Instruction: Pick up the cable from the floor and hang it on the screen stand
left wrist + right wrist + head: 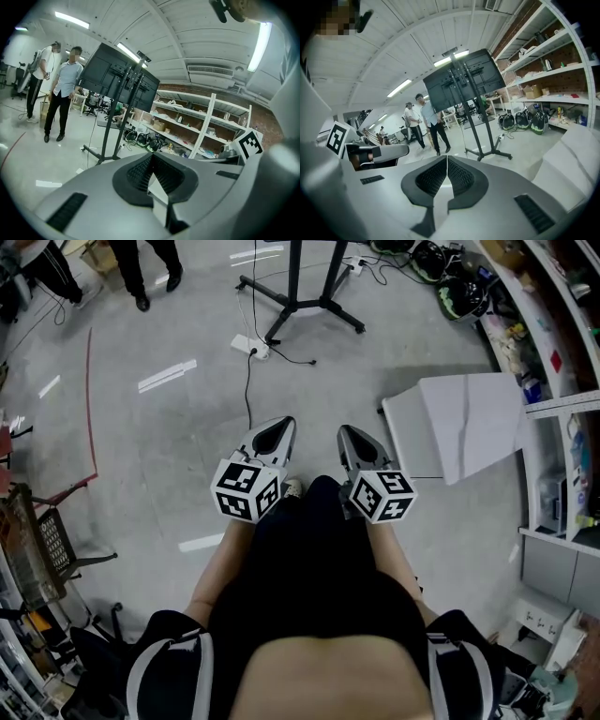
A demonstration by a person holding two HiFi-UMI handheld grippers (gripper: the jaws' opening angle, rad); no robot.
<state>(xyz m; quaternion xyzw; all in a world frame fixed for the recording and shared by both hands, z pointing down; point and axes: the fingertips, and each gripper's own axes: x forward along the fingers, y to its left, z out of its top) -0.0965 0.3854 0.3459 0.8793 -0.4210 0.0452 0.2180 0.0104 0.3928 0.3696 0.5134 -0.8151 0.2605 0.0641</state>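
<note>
Grey concrete floor [159,456] bearing the screen stand [298,296] on splayed black feet, a white power strip [249,346] beside it, and a thin black cable [248,395].

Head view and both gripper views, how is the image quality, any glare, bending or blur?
Head view: sharp, with white light streaks reflected on the glossy grey floor. Left gripper view: strong fisheye, dark corners, the long ceiling light strip blown out. Right gripper view: the white shelving rack curves with the lens, and a mosaic patch sits at top left.
</note>
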